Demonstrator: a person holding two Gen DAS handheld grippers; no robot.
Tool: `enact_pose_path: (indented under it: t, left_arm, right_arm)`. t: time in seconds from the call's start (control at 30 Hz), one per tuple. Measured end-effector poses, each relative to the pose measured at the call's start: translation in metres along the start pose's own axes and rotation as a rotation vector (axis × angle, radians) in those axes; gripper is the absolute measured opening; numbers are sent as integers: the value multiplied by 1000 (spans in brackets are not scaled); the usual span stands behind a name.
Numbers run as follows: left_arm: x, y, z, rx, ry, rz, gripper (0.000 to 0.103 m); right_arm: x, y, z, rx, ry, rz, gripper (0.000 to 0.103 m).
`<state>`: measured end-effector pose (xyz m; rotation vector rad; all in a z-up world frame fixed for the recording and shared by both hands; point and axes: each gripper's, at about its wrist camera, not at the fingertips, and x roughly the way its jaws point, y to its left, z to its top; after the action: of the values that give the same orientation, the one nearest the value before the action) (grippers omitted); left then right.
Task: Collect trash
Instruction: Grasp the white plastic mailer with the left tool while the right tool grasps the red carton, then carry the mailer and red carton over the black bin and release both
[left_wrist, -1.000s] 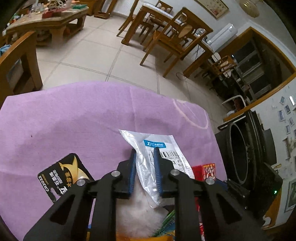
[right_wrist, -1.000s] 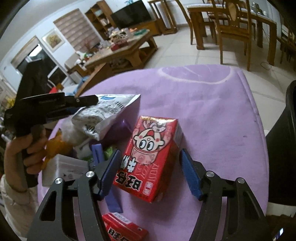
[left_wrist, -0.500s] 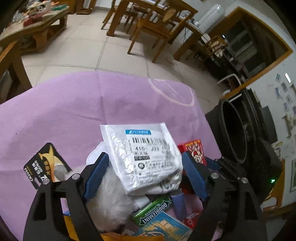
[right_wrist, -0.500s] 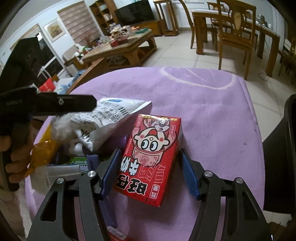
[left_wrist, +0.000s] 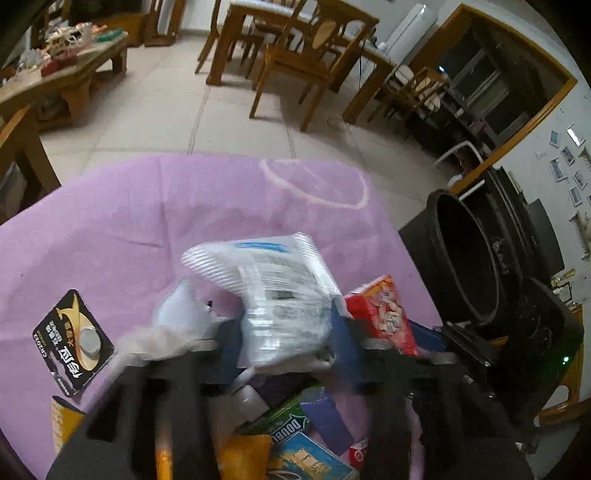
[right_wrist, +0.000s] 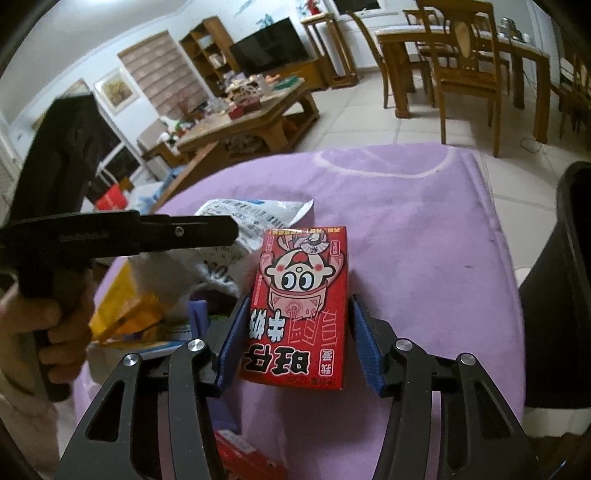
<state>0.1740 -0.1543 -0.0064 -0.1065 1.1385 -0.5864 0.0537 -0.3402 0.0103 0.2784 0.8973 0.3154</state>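
Red carton (right_wrist: 301, 306) between right gripper (right_wrist: 295, 349) pads, left pad touching.

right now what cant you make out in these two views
- Left gripper, left wrist view: motion blur smears its fingers, so contact with the white courier bag is unclear.
- Courier bag label: too blurred to read.
- Black bin: dark inside, contents hidden.
- Second red carton, right wrist view: mostly hidden by the right gripper.
- Red milk carton: left pad looks touching, right pad's contact unclear.

desk cloth (right_wrist: 406, 229): matt purple fabric | carton (right_wrist: 301, 291): glossy red card | mailer bag (left_wrist: 280, 291): crinkled, probably plastic film | chairs (right_wrist: 461, 62): varnished wood
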Motion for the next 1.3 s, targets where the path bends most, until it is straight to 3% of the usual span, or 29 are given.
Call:
enact_pose_path:
  t: [0.23, 0.37, 0.5, 0.67, 0.93, 1.1, 1.3]
  left_arm:
    - [-16, -12, -7, 18, -87, -29, 20]
    - [-31, -30, -10, 36, -162, -61, 20]
    - [-44, -62, -8, 93, -230, -103, 20]
    - [-35, -123, -3, 187, -284, -188, 20]
    - [37, -208, 10, 270, -247, -304, 20]
    - [90, -243, 13, 324, -201, -293, 20]
    - [121, -249, 9, 346, -147, -259, 20]
  right_arm:
    - [-50, -27, -7, 80, -141, 93, 53]
    - [-87, -42, -14, 109, -253, 101, 53]
    - [-135, -72, -20, 150, -411, 43, 53]
    - [-193, -124, -35, 229, -612, -102, 53]
    - [-221, -208, -57, 327, -645, -278, 53]
    - [-212, -245, -65, 365, -622, -303, 53]
    - [-191, -269, -65, 393, -595, -300, 53]
